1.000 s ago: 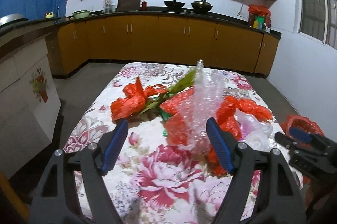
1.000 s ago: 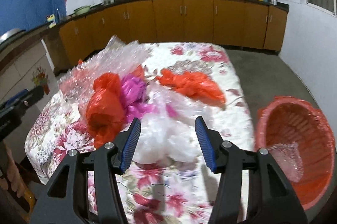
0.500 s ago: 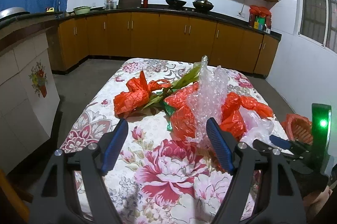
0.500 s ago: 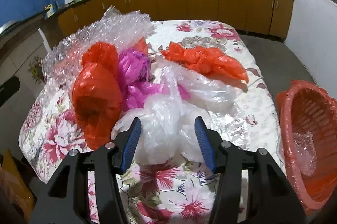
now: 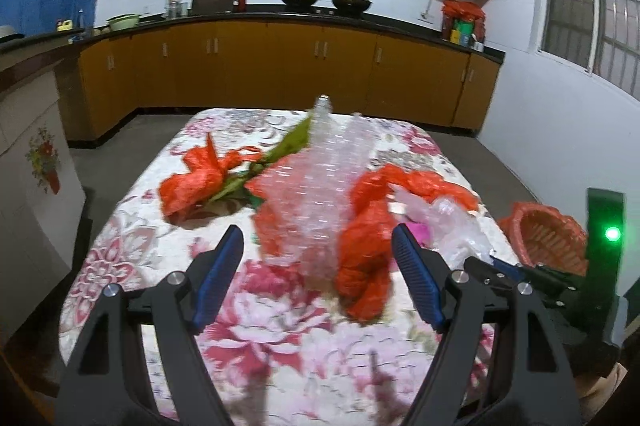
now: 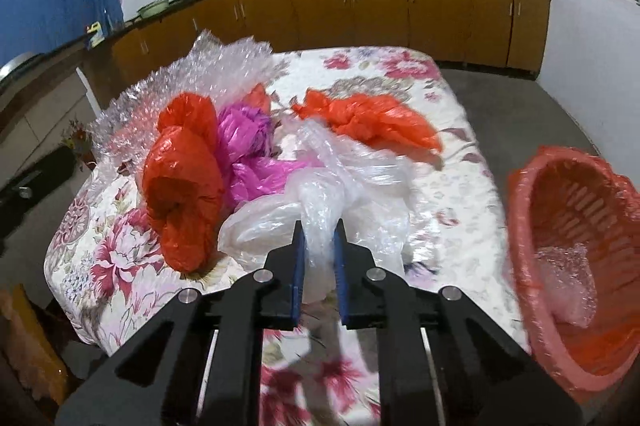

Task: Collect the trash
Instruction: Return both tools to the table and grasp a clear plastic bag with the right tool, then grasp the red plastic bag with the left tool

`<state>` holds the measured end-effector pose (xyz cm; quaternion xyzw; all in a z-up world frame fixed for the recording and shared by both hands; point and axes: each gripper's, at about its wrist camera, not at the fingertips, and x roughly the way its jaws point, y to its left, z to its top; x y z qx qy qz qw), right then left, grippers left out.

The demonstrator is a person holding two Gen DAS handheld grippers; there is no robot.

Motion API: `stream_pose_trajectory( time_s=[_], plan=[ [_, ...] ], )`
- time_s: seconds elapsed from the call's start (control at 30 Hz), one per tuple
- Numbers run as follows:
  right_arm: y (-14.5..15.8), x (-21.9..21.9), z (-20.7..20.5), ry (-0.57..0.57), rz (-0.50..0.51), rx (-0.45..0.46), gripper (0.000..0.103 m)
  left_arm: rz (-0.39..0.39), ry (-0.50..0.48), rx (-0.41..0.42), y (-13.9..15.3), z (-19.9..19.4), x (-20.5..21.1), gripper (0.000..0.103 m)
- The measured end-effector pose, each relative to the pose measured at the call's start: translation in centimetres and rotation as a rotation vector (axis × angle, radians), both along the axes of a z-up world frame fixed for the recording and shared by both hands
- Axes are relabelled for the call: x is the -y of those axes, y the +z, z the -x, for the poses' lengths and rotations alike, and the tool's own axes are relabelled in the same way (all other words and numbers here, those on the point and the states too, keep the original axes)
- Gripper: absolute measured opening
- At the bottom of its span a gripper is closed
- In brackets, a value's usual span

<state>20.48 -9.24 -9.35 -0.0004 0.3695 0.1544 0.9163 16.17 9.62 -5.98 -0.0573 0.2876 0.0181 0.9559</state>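
Trash lies piled on a table with a floral cloth (image 6: pixel 452 165). My right gripper (image 6: pixel 319 230) is closing, and its blue pads squeeze a clear plastic bag (image 6: pixel 360 181) at the pile's near edge. Beside it lie a red bag (image 6: pixel 184 177), a magenta bag (image 6: pixel 248 145), bubble wrap (image 6: pixel 192 77) and, farther back, an orange-red bag (image 6: pixel 372 121). My left gripper (image 5: pixel 316 238) hangs open, low over the cloth, in front of the bubble wrap (image 5: pixel 320 185) and the red bag (image 5: pixel 368 246), holding nothing. A red bag with green leaves (image 5: pixel 196 181) sits to the left.
A red slotted basket (image 6: pixel 532 226) stands off the table's right edge, with a piece of clear plastic (image 6: pixel 568 278) inside. Kitchen cabinets (image 5: pixel 280 73) line the far wall. Grey floor surrounds the table. The right gripper (image 5: pixel 500 266) shows at the lower right of the left wrist view.
My right gripper sank onto the pile and its jaws came together on the clear plastic bag. My left gripper moved in toward the bubble wrap, still open.
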Motion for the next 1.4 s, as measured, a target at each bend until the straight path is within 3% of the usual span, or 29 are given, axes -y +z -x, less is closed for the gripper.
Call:
stream_pose_trajectory(
  time_s=[0.27, 0.47, 0.57, 0.7, 0.93, 1.4],
  plan=[
    [0.9, 4.1, 2.2, -0.059, -0.005, 0.030, 0.014, -0.043, -0.026, -0.048, -1.9, -2.8, 4.0, 0.075],
    [0.9, 6.8, 2.4, -0.112, -0.018, 0.016, 0.014, -0.077, 0.001, -0.100, -3.3, -5.2, 5.1, 0.067],
    [0.7, 7.3, 2.4, -0.124, -0.024, 0.010, 0.014, -0.063, 0.005, -0.122, -3.7, -6.2, 5.0, 0.062],
    [0.3, 7.7, 2.4, -0.133, -0.030, 0.002, 0.014, -0.059, -0.002, -0.143, -4.2, -7.0, 5.1, 0.046],
    [0.3, 8.0, 2.6, -0.138, -0.037, 0.001, 0.014, -0.036, -0.005, -0.131, -4.2, -7.1, 4.8, 0.039],
    [1.5, 8.9, 3.1, -0.159, -0.057, 0.029, 0.014, 0.017, -0.057, -0.063, -2.1, -3.4, 5.0, 0.036]
  ],
)
